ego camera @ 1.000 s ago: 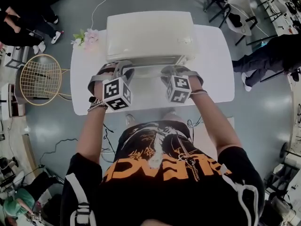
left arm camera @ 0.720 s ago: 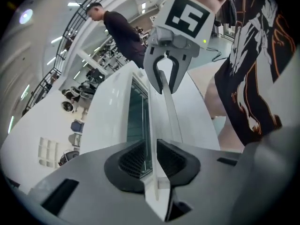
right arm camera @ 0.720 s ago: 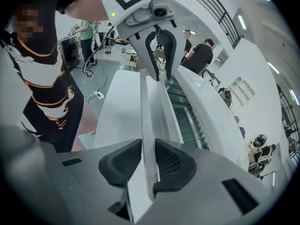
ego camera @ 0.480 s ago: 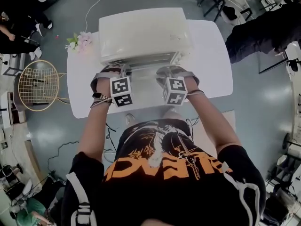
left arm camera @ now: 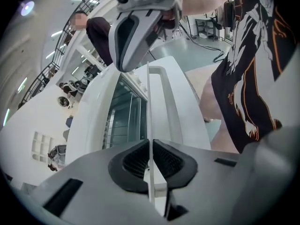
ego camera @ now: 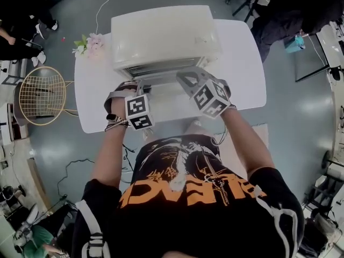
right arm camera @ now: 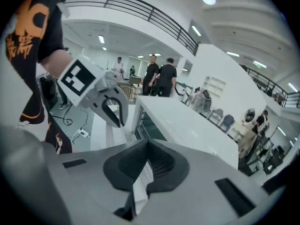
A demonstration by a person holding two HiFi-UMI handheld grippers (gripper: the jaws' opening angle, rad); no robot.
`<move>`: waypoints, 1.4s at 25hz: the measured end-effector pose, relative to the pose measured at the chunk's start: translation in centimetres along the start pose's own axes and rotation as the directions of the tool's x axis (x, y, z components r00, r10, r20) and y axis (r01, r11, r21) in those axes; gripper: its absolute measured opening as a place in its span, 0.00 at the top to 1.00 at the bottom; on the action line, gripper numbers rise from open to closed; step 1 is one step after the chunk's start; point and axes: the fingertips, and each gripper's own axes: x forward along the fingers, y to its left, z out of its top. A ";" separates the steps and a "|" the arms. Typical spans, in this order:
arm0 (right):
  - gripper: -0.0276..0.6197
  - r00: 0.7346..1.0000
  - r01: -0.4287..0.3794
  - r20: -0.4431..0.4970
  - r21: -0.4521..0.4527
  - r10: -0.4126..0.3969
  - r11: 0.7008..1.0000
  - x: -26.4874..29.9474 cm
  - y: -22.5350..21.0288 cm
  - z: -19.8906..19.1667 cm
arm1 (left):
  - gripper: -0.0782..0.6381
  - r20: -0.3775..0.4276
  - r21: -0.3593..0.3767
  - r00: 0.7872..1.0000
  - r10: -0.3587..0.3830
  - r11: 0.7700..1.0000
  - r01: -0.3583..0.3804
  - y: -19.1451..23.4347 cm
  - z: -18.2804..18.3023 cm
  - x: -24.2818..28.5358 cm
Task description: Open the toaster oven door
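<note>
Two grippers over a white table [ego camera: 244,63], grey floor [ego camera: 301,128]: we see left gripper [left arm camera: 151,145] clamping the toaster oven door [left arm camera: 164,107], right gripper [right arm camera: 146,146] just closed, empty.

Right gripper [ego camera: 186,78] raised clear of the toaster oven door [ego camera: 166,97] and rolled, its jaws just closed on nothing, left gripper [ego camera: 141,86] lower, door swung further down toward the desk's near edge.
</note>
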 end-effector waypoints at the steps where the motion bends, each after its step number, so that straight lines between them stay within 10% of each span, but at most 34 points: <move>1: 0.94 0.999 0.002 -0.034 0.027 -0.001 1.000 0.3 -0.6 -0.9 | 0.83 0.005 -0.006 1.000 -0.002 1.000 0.003 -0.3 0.1 -0.1; 17: 0.94 0.976 -0.129 -0.144 0.230 0.165 0.965 2.6 3.7 -6.8 | 0.82 0.216 -0.235 0.975 -0.061 0.965 0.113 -2.9 1.2 -1.9; 20: 0.94 0.969 -0.146 -0.159 0.242 0.188 0.959 2.8 4.4 -7.4 | 0.84 0.419 -0.397 0.907 0.037 0.906 0.147 -0.5 3.1 -5.0; 23: 0.94 0.962 -0.165 -0.172 0.262 0.214 0.951 2.9 5.6 -8.2 | 0.84 0.579 -0.524 0.796 0.179 0.829 0.195 2.6 4.3 -8.7; 27: 0.94 0.954 -0.182 -0.179 0.286 0.239 0.941 2.9 7.0 -9.2 | 0.85 0.653 -0.636 0.667 0.359 0.738 0.226 5.9 4.0 -13.0; 35: 0.94 0.931 -0.216 -0.226 0.290 0.286 0.932 3.9 9.6 -11.3 | 0.86 0.644 -0.715 0.516 0.565 0.685 0.143 9.1 2.6 -18.7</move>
